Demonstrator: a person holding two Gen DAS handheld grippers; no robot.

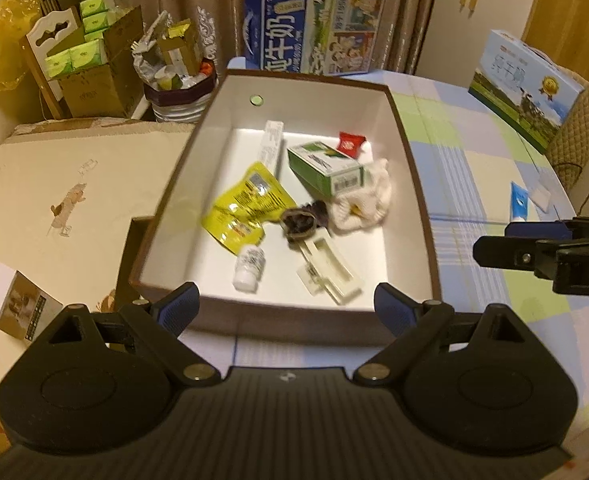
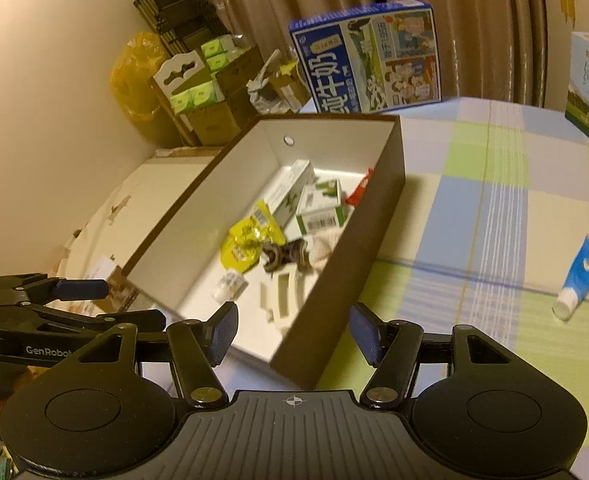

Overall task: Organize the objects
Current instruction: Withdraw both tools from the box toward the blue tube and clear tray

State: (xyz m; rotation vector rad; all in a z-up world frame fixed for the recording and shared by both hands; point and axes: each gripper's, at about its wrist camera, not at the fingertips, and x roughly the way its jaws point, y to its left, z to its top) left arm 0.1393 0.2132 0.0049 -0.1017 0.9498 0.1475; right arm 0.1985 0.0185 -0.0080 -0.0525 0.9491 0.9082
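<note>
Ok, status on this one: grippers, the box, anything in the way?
Left gripper open, empty. Right gripper open, empty, over the box's near corner. Brown box holds the clutter; blue tube out on the tablecloth. Path clear.

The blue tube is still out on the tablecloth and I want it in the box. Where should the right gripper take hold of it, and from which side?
Grip the blue tube across its flat blue body, not the white cap. It lies flat on the checked tablecloth, cap toward the camera, nothing touching it. Probably best to come from above, the right gripper turned so its fingers straddle the narrow width.
</note>
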